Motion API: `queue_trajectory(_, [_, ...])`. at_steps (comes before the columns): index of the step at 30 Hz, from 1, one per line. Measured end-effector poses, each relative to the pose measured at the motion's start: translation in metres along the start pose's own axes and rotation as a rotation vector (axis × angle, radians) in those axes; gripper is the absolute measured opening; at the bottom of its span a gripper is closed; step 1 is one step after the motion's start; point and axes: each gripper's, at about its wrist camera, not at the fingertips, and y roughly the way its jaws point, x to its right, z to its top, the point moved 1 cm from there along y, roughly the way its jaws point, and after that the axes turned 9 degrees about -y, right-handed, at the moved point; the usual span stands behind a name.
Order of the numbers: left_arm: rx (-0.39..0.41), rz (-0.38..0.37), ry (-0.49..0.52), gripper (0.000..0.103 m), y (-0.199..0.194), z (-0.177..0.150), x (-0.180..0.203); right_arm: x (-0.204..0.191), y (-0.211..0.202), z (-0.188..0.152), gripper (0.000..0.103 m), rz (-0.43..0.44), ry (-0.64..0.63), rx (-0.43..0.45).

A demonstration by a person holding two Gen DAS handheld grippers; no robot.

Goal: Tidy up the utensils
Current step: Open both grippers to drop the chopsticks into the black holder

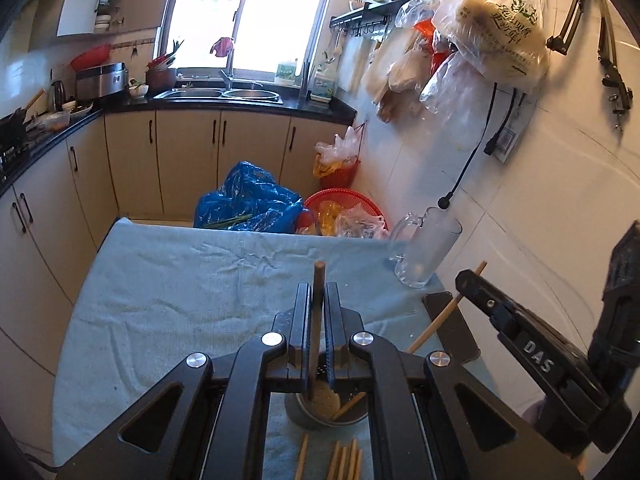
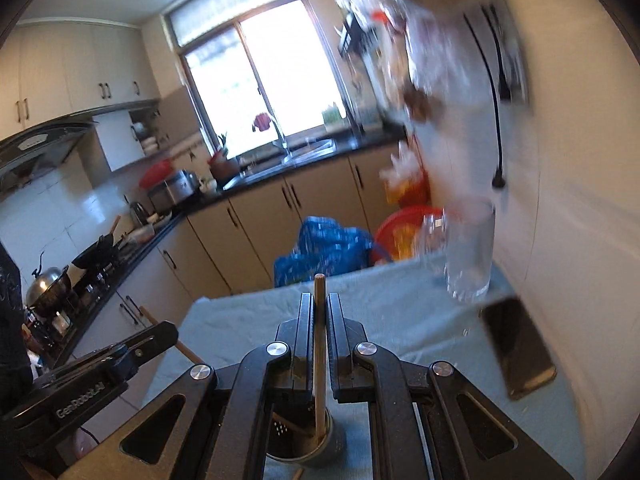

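Both tongs tilt down over the bench (image 1: 160, 280). Left tongs (image 1: 319, 296) pinch a chopstick (image 1: 319, 276) above the metal holder (image 1: 332, 412); right tongs (image 2: 320, 308) clamp another chopstick (image 2: 319, 292), its lower end seemingly inside the holder (image 2: 320, 448).

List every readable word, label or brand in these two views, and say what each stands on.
"DAS": white letters on the black right gripper, seen from the left wrist.
"GenRobot.AI": white letters on the black left gripper, seen from the right wrist.
Green print on the hanging white plastic bag: Chinese characters, too distorted to read.
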Motion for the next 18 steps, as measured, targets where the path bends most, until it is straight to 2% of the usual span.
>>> queue_trajectory(3, [0.018,-0.003,0.011,0.008,-0.003,0.0,-0.001,0.009,0.008,-0.003,0.008,-0.002,0.021,-0.018])
queue_trajectory(4, [0.023,-0.005,0.014,0.013,-0.005,0.0,-0.001,0.011,0.011,-0.004,0.011,-0.004,0.027,-0.023])
queue_trajectory(5, [0.03,-0.006,0.015,0.022,-0.008,0.0,-0.001,0.013,0.012,-0.004,0.021,-0.009,0.035,-0.029])
queue_trajectory(6, [0.04,-0.007,0.016,0.026,-0.012,-0.001,0.0,0.015,0.013,-0.004,0.029,-0.01,0.042,-0.03])
queue_trajectory(7, [0.052,-0.008,0.017,0.032,-0.017,-0.001,0.0,0.017,0.013,-0.004,0.042,-0.007,0.049,-0.029])
queue_trajectory(8, [0.062,-0.008,0.017,0.034,-0.023,-0.002,-0.001,0.017,0.012,-0.005,0.045,-0.009,0.052,-0.028])
queue_trajectory(12, [0.086,0.0,0.028,0.035,-0.045,-0.005,-0.002,0.017,0.001,-0.005,0.046,-0.01,0.053,-0.022])
queue_trajectory(18, [0.129,0.008,0.01,0.042,-0.089,-0.014,-0.014,0.015,-0.031,-0.006,0.053,-0.018,0.037,0.002])
